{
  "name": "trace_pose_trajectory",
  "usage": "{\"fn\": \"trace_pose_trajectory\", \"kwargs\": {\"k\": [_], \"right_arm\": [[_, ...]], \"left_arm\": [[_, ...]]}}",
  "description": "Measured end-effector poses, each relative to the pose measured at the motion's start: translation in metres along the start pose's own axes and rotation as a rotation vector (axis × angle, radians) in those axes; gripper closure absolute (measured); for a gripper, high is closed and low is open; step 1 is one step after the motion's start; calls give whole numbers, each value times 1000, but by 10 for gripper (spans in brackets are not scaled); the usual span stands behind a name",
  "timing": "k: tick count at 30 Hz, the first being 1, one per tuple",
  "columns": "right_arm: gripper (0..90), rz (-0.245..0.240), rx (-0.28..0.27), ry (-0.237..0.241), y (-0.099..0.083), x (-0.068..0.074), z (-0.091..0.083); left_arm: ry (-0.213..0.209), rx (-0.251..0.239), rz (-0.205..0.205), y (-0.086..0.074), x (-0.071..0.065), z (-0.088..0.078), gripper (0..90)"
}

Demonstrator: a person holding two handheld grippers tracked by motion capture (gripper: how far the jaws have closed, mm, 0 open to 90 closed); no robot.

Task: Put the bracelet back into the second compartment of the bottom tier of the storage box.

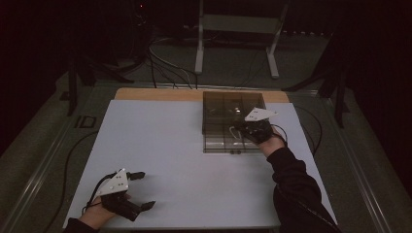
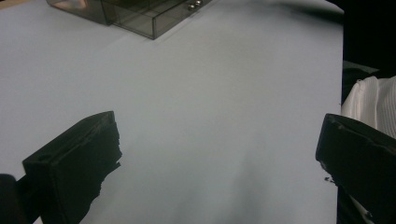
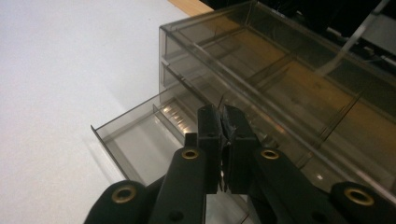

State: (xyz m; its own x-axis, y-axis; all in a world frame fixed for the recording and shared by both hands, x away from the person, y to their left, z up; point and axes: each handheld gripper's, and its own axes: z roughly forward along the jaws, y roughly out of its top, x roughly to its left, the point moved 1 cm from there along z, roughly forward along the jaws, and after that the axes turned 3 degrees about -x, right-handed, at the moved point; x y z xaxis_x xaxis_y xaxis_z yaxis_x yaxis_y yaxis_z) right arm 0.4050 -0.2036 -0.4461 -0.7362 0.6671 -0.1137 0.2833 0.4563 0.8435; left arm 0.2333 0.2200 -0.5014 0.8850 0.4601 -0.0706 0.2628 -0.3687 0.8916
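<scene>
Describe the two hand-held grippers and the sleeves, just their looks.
Both are black. The left hand-held gripper carries a grey three-cornered plate with dark dots, a thin black cable trailing behind, and thick blocky black jaws. The right hand-held gripper has black linkage arms with brass-coloured rivets and a matching plate. The right arm wears a dark long sleeve.

Your left gripper point(image 1: 141, 190) is a black, blocky tool topped with a pale grey three-cornered plate point(image 1: 114, 182) dotted with small dark holes, and a thin black cable point(image 1: 95, 190) loops from its back. Its two black jaws are thick, square-ended blocks with rough, chipped inner edges. Your right gripper point(image 3: 223, 126) carries the same pale grey triangular plate point(image 1: 259, 114); its black arms bear brass-ringed pivot holes point(image 3: 190, 153), and its slim black fingers point(image 3: 208, 140) have ragged pad edges. You wear a long black sleeve point(image 1: 297, 187) on your right arm.
</scene>
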Motion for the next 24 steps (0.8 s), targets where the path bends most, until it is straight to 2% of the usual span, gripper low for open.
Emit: {"fn": "trace_pose_trajectory", "kwargs": {"k": [8,11,24], "right_arm": [[876,8,25,-7,-13,-2,7],[876,-9,40,-9,-17,1,9],[876,-9,85,20,-33,9,19]], "left_arm": [[-2,2,2,0,0,0,1],[-2,1,1,0,0,0,1],[-3,4,2,0,0,1,1]]}}
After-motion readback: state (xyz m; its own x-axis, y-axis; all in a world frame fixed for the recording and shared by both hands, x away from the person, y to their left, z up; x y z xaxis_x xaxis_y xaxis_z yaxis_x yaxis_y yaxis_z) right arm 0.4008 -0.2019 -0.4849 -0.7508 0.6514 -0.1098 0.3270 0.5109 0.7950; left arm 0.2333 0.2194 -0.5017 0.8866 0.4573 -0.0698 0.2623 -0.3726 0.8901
